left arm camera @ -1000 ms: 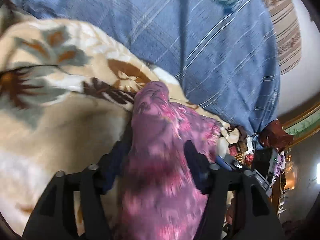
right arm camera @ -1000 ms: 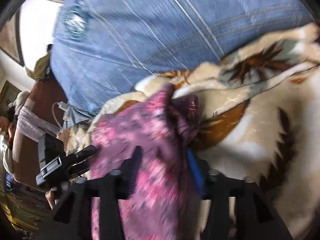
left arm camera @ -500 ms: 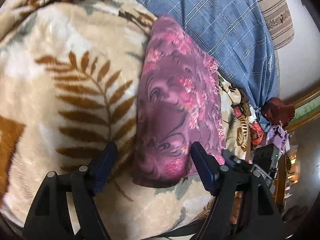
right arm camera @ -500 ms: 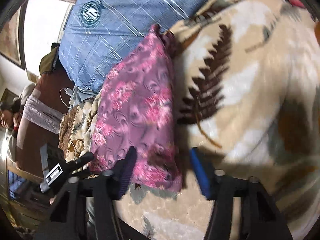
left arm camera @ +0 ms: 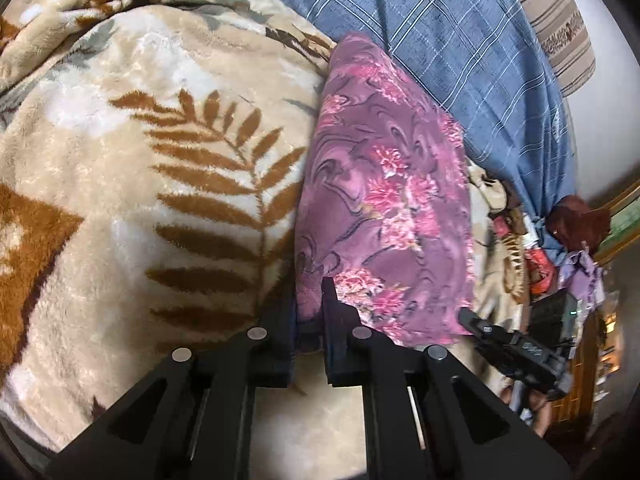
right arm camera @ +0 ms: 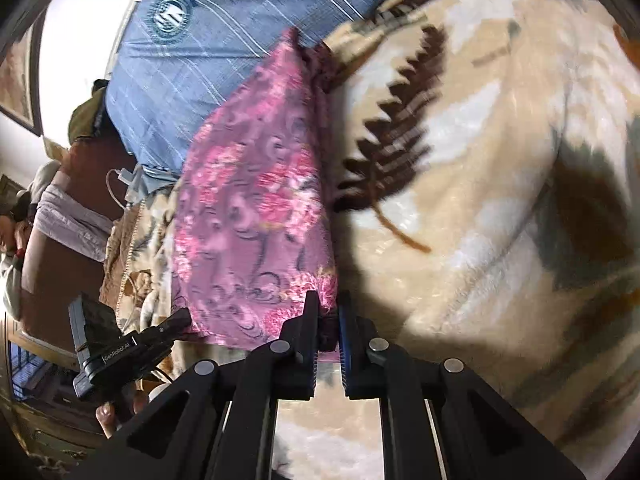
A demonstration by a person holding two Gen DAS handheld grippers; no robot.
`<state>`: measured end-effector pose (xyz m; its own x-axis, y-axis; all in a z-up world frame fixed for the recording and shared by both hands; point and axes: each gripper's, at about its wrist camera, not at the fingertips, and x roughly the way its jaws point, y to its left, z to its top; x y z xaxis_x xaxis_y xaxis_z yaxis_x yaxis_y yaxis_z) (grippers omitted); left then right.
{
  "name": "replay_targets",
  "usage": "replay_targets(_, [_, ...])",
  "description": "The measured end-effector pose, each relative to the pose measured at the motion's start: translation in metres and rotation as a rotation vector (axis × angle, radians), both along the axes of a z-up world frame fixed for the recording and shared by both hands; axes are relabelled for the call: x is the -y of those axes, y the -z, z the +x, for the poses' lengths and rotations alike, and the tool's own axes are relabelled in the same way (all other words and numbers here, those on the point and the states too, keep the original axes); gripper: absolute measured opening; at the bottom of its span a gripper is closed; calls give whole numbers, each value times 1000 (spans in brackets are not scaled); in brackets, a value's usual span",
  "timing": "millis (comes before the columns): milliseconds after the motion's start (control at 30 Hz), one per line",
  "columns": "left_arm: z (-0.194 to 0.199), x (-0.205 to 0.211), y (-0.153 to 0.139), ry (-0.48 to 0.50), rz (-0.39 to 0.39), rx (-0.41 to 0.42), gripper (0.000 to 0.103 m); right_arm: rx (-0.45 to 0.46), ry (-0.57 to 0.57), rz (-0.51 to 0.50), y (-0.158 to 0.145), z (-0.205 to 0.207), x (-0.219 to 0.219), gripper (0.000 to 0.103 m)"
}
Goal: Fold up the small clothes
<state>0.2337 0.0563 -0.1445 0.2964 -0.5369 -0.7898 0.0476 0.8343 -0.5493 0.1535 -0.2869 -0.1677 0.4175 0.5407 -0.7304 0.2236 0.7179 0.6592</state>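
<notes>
A pink and purple floral cloth (left arm camera: 384, 192) lies folded in a long strip on a beige leaf-patterned blanket (left arm camera: 140, 168). My left gripper (left arm camera: 308, 300) is shut on the cloth's near left corner. In the right wrist view the same cloth (right arm camera: 256, 208) lies on the blanket (right arm camera: 500, 200), and my right gripper (right arm camera: 328, 312) is shut on its near right corner. The other gripper shows at the edge of each view: the right one (left arm camera: 512, 352) and the left one (right arm camera: 120, 352).
A blue checked pillow (left arm camera: 460, 40) with a round crest (right arm camera: 170, 14) lies just behind the cloth's far end. Clutter and furniture stand past the bed's edge (left arm camera: 560, 272). A person (right arm camera: 16, 232) is at the far left of the right wrist view.
Both grippers let the cloth down onto the blanket, opened half a second ago, and have now closed on its near corners.
</notes>
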Motion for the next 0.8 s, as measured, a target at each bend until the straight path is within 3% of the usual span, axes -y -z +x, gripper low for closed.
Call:
replay_targets(67, [-1,-1,-3,-9,18,3,15,15,-1,21,0,-1,3,9])
replay_targets(133, [-7,5,-11,-7,88,20,21,21,-5,23,-2,-4,4,15])
replay_targets(200, [-19,9,-19,-3,182,48,48,26,-4,6,-13,-15,3,21])
replay_targets(233, [-27,12,-24,1,234,68,53,38,-8,-5,-18,-21,1,29])
replay_targets(267, [-35,15,-28,7,284,90,53,45,-7,-23,-24,-30,-1,39])
replay_targets(367, [-66,20,-44,32,359,151,54,63,-1,-75,-45,-58,-10,53])
replay_targets(467, [-96,23,-69,21,397,222,64,86,12,-123,-68,-83,-19,63])
replay_targets(633, [-128,35,-112,20,501,314,71,129,-11,-283,-111,-111,-42,66])
replay_targets(800, [-146,45,-148,28,572,390,73,213,5,-349,-158,-132,-54,75])
